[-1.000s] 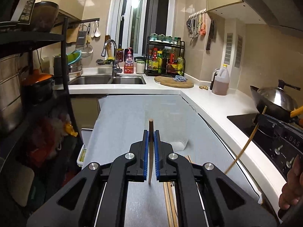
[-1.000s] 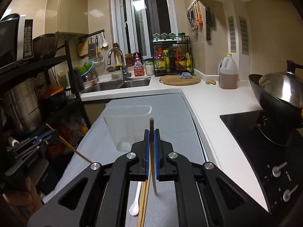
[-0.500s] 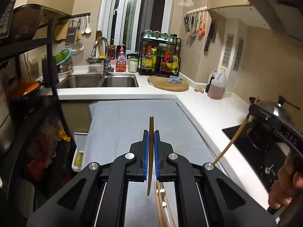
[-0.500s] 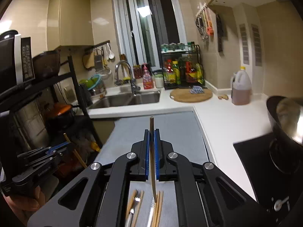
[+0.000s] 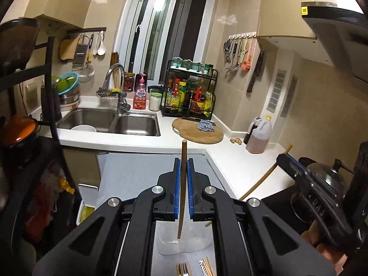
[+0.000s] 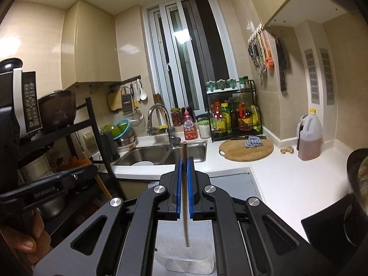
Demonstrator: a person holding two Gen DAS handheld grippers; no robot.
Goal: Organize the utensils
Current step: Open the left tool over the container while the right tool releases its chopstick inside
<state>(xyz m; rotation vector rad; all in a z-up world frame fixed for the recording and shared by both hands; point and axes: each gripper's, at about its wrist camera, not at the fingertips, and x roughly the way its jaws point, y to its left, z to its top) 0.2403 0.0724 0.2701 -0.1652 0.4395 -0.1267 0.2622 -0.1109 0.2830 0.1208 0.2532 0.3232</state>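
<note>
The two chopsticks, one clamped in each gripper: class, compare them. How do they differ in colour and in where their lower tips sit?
Colour: the left gripper's chopstick is dark brown; the right gripper's chopstick looks pale below the pads.
Tip: the left chopstick's tip hangs above the clear container; the right chopstick's tip is level with the container's rim, perhaps just inside.
Shared: both stand nearly upright, pinched between shut blue pads.
</note>
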